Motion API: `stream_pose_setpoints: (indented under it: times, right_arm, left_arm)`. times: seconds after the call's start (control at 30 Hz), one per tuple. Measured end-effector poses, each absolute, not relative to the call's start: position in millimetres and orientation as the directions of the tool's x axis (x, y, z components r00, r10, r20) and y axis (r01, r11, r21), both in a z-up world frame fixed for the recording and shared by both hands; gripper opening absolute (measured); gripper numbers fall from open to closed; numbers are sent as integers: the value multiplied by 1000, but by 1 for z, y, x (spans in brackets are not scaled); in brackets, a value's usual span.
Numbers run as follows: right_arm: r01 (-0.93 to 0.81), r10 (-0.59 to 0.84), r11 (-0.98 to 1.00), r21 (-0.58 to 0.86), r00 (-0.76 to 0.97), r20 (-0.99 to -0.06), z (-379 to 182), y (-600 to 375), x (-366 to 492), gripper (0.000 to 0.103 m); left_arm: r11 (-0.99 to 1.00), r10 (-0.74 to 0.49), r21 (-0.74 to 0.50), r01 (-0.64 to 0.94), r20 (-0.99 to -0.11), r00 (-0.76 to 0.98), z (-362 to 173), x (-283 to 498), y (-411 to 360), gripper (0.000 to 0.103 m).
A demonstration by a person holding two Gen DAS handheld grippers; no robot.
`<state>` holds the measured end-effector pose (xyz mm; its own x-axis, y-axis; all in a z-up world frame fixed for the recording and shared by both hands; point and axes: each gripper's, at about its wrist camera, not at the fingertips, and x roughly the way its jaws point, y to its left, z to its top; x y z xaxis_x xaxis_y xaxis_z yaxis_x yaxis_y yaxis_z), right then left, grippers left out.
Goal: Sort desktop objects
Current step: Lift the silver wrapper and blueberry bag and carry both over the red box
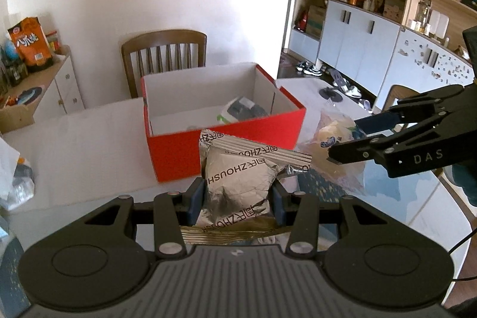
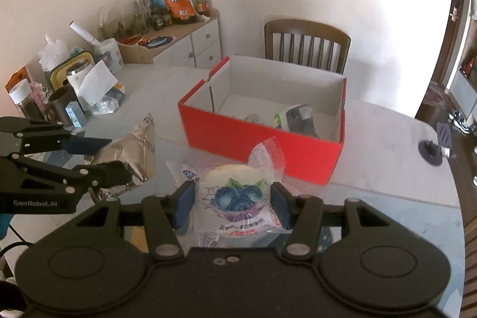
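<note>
Left gripper (image 1: 238, 200) nearest in its own view, blue pads pressed on both sides of a silver foil snack packet (image 1: 238, 181), so it is clamped on it; packet sticks up and forward between the fingers, crimped top edge tilted right. Same packet seen from the right wrist view (image 2: 131, 151) with the left gripper (image 2: 114, 155) pinching it from the side.

Right gripper (image 2: 232, 203) holds a clear bread bag with blueberry print (image 2: 238, 198), pads against both sides of the bag, jaws closed on it. In the left view the right gripper (image 1: 345, 139) comes in from the right with the bag (image 1: 334, 145) between its fingers.

Both packets sit just in front of the red cardboard box (image 1: 226, 145), the foil one near its front wall, the bread bag toward its right corner. Cannot tell if either packet rests on the table (image 1: 89, 139) or is lifted.

Box is open on top, white inside, standing on the white table. Inside it, toward the back right, a white and grey item with a green bit (image 1: 241, 109); what it is, cannot tell.

Left end of the table in the right view: clutter of jars, cups and bags (image 2: 68, 91).

Behind the box, a brown wooden chair (image 1: 164, 52) against the wall. Further left, a low cabinet (image 1: 59, 85) with an orange snack bag (image 1: 29, 42) on top. Far right, white and wood wall cupboards (image 1: 372, 20).
</note>
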<state>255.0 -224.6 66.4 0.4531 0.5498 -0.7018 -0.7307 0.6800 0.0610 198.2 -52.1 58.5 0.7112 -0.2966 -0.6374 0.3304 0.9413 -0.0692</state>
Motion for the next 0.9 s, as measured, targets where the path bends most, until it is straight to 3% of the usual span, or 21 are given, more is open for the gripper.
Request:
stream_pose_setpoints:
  times: [0.9]
  right_arm:
    - [-767, 565, 641, -16, 486, -667, 87, -212, 360, 56]
  left_arm:
    - [962, -181, 47, 269, -628, 757, 85, 309, -82, 44]
